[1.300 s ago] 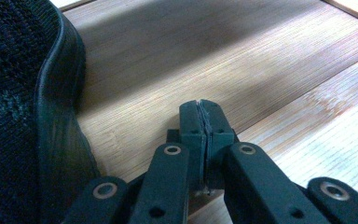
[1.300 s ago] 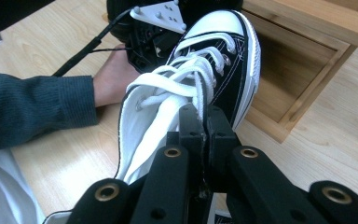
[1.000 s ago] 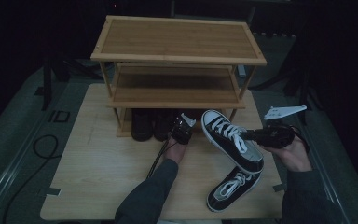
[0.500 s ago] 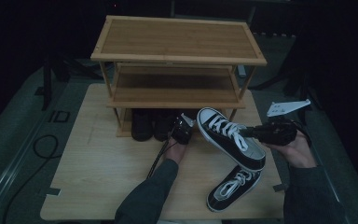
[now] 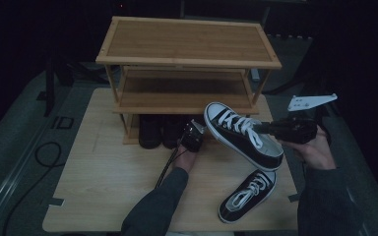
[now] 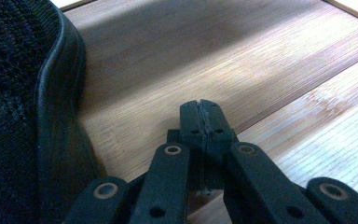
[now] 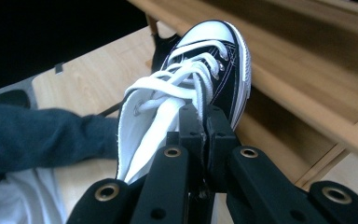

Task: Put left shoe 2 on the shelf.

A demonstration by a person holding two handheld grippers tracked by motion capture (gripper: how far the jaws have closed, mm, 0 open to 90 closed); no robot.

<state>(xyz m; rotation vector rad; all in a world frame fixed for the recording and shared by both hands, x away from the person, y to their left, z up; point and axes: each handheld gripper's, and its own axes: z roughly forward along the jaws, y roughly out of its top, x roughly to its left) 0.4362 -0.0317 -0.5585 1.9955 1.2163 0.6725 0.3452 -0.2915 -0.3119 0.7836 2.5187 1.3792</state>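
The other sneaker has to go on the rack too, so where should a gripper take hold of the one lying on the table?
Grip the sneaker on the table by the rim of its opening at the heel, coming from above. It lies sole down with its toe toward the table's near edge, so the collar faces up, thin enough for the jaws. The right gripper holds the lifted sneaker much the same way.

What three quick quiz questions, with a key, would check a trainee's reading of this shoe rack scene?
1. True or false: the right gripper is shut on the raised sneaker.
2. Where does the second sneaker lie?
A. on the table
B. on the rack's top shelf
3. The left gripper's jaws are ____.

Key: 1 true; 2 A; 3 shut, beside the dark shoes on the shoe rack's bottom shelf.
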